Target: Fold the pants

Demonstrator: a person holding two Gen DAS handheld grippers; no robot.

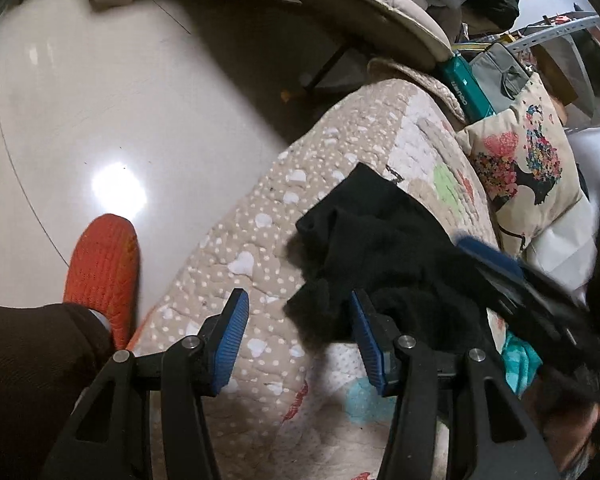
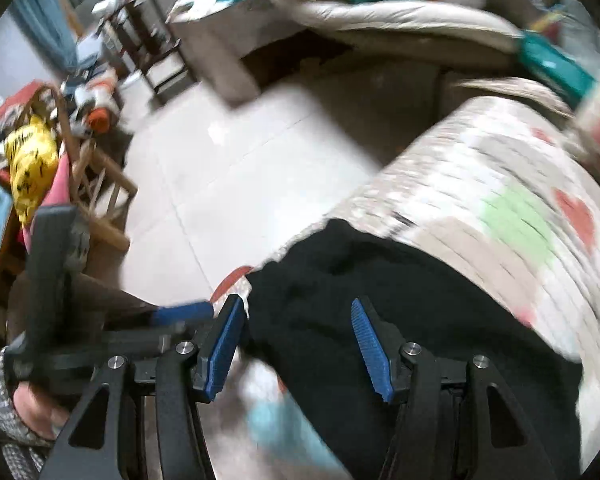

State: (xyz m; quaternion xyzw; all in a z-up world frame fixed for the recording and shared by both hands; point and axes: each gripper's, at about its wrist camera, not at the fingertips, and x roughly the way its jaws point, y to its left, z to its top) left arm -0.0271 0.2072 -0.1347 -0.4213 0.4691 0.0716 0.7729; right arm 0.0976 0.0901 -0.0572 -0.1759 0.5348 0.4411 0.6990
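Note:
Black pants lie crumpled on a beige quilt with white hearts. My left gripper is open and empty, just above the quilt at the near left edge of the pants. In the left wrist view the right gripper's blue-tipped finger reaches over the pants from the right. In the right wrist view, which is blurred, my right gripper is open above the pants, nothing between its pads. The left gripper shows at the left of the right wrist view.
The quilt-covered seat drops off to a glossy tiled floor on the left. My orange slipper stands by the edge. A printed cushion leans at the back right. Wooden chairs and clutter stand across the floor.

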